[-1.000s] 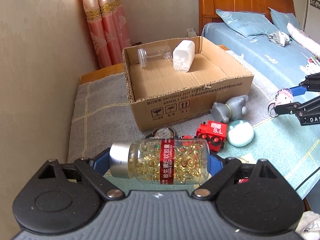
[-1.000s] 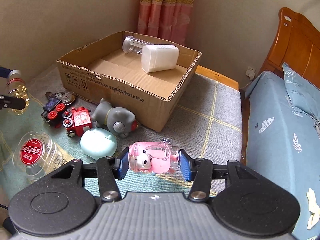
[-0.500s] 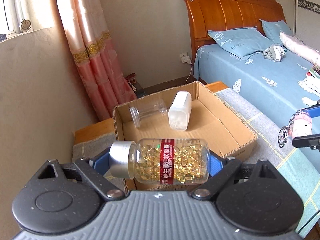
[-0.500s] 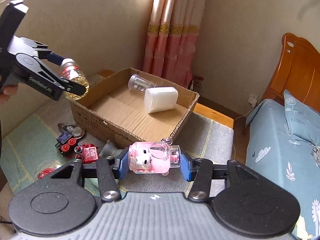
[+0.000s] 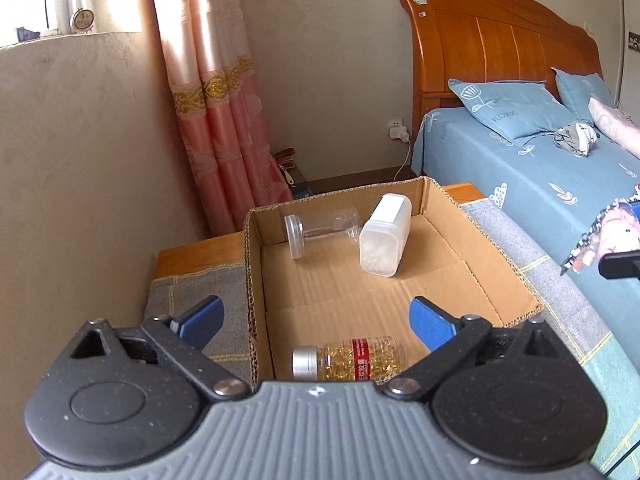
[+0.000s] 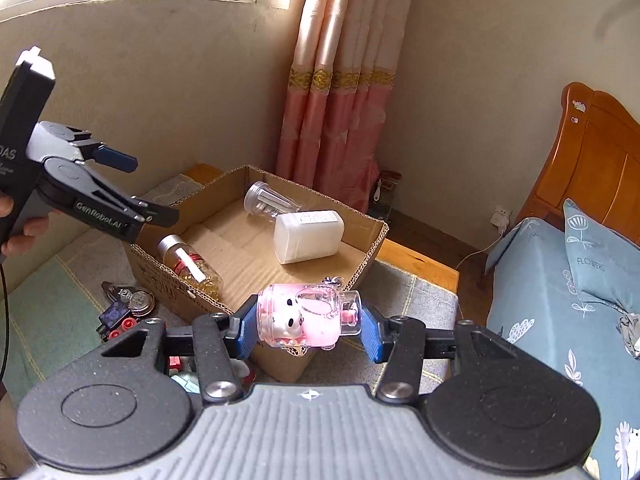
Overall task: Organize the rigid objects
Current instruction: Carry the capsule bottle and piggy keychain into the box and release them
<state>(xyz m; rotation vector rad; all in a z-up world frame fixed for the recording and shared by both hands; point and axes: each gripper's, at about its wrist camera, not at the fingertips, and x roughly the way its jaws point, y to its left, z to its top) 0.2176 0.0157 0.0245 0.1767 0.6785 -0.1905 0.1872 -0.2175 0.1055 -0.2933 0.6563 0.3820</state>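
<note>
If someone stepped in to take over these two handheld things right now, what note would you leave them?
Left gripper: jaws opening, nothing between them, above the box.
Right gripper: shut on the pink pig bottle, near the box's front edge.
In the box: capsule bottle, clear jar, white container.
Done: three items boxed.
Left: drop the pig bottle in, then fetch the toy train and the other bits on the cloth beside the box; some are hidden behind the right gripper.

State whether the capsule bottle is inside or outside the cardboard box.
Inside: the capsule bottle lies on its side on the cardboard box floor, near the front wall.
</note>
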